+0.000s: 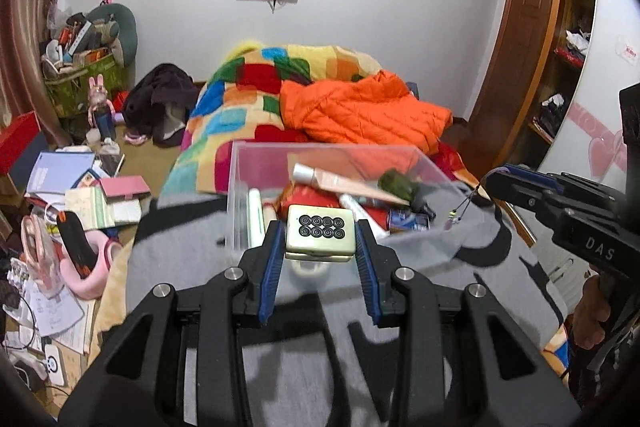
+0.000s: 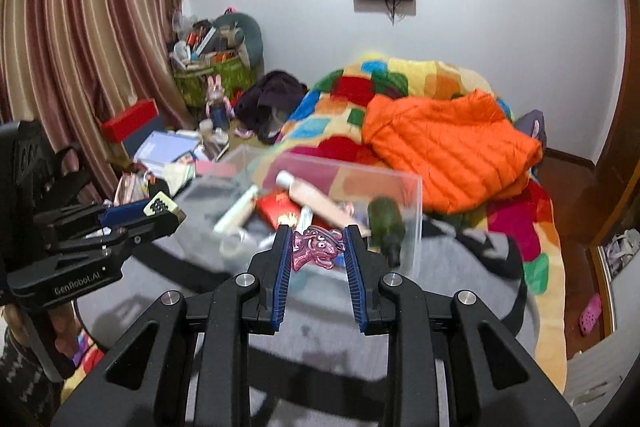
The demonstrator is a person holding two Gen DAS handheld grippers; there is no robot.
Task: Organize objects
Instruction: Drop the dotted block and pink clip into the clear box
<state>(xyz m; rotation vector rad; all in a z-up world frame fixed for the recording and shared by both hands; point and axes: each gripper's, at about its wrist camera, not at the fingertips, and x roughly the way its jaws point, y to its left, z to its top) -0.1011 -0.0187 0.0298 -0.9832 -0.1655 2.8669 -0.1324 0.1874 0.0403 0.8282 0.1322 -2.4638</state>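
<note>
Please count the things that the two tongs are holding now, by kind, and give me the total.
Mahjong tile, in the left tongs: 1
Pink translucent charm, in the right tongs: 1
Total: 2

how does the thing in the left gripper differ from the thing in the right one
The mahjong tile in the left gripper is an opaque cream block with black circles; the pink charm in the right gripper is a translucent, irregular figure. The tile fills its jaws squarely; the charm sits tilted. Both are clamped, near the clear box.
</note>
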